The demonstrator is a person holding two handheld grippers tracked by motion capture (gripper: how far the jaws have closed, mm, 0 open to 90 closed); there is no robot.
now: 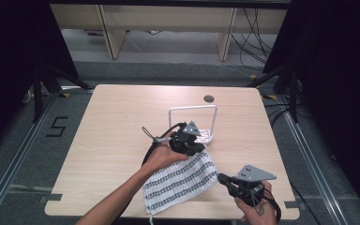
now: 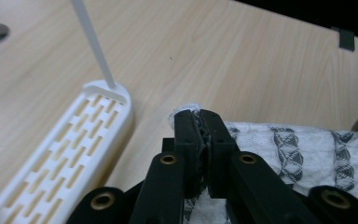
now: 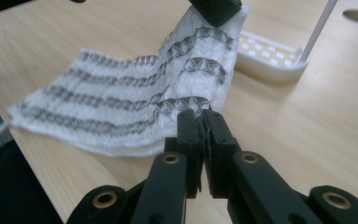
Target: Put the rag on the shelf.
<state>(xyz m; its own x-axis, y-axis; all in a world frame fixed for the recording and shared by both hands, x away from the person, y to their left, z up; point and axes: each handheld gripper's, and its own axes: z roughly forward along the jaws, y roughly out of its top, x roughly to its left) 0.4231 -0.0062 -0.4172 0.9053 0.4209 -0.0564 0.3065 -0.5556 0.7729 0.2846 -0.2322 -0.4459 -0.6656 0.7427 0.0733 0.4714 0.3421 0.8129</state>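
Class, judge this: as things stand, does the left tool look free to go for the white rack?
Probably not yet: the left tool is shut on the patterned cloth corner, though the white rack sits close beside it, with nothing between.

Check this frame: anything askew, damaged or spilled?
Nothing damaged or spilled. The cloth lies skewed, one corner hanging off the table's near edge. Both grippers, left and right, pinch its corners. The rack stands upright.

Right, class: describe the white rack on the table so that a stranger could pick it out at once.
Start at the wooden table, then look right of its middle, just behind the patterned cloth. The white rack stands there: a slotted plastic base bearing a tall, thin, square-cornered hoop, the one rigid upright thing beside the soft cloth.
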